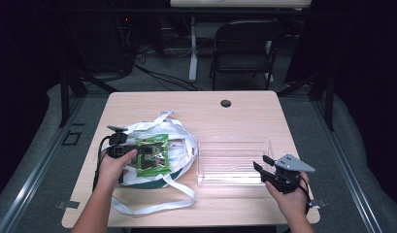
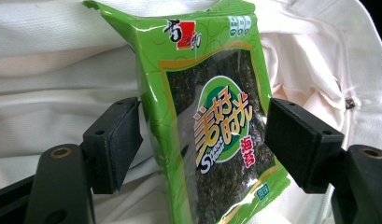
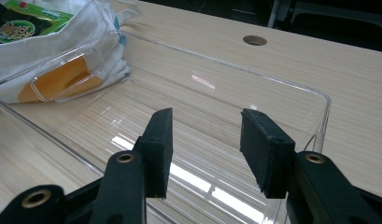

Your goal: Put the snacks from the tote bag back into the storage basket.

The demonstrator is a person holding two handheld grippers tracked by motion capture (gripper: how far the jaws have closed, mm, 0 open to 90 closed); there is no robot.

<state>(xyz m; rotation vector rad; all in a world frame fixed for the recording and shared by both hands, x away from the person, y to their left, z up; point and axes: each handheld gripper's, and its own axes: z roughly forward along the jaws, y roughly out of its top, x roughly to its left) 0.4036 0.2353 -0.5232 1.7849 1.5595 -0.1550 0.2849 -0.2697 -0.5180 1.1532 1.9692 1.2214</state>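
- Left gripper (image 1: 138,154): held level over the white bag (image 1: 179,131) at the table's left. Its jaws stand wide on either side of the green seaweed packet (image 1: 153,155); in the left gripper view the pads (image 2: 117,142) sit just beside the packet's (image 2: 212,126) edges with a slim gap on each side, not pressing it.
- Packet: lies on top of the bag, tilted, left of the tray.
- Bag: crumpled, straps trailing toward the table's (image 1: 244,104) near edge, touching the tray's left wall.
- Tray (image 1: 233,143): clear plastic, mid-table, nothing in it.
- Right gripper (image 1: 263,166): at the tray's near right corner, jaws half open, nothing between them; they point over the tray's (image 3: 282,81) floor.
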